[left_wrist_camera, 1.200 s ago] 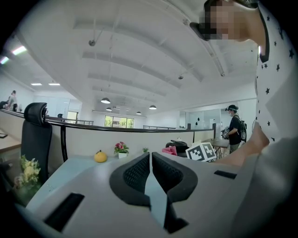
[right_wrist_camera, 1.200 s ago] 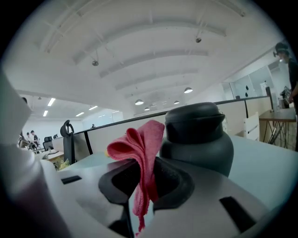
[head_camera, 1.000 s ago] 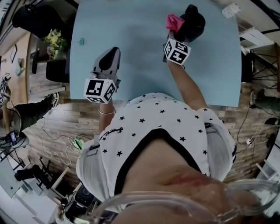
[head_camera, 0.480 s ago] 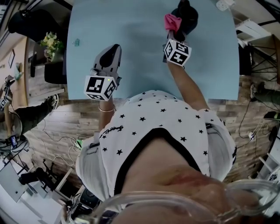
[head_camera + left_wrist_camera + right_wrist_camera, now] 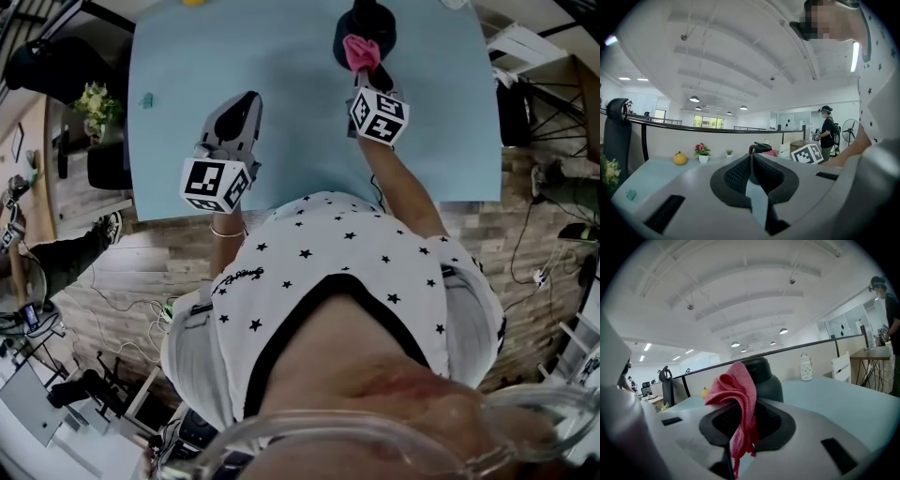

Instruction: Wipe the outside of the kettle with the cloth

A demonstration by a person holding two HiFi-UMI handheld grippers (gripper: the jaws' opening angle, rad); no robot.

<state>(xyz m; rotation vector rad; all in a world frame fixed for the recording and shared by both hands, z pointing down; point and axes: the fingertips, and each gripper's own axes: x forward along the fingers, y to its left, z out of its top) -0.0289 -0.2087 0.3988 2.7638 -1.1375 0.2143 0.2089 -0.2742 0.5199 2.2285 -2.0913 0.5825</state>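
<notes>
- The kettle (image 5: pixel 373 21) stands near the far edge of the table (image 5: pixel 281 56), and the cloth (image 5: pixel 361 52) now lies against the side of it nearest you.
- Your right gripper (image 5: pixel 362 77) sits just on the near side of the kettle, jaws clamped on the cloth.
- A second ago the cloth was against the kettle's left side, so you have swept round it. Wiping looks under way, with other sides probably still to do.
- Your left gripper (image 5: pixel 242 108), well left of the kettle, has its jaws closed on nothing, as before.

Left gripper (image 5: pixel 247 99) closed, right gripper (image 5: pixel 360 75) clamped
</notes>
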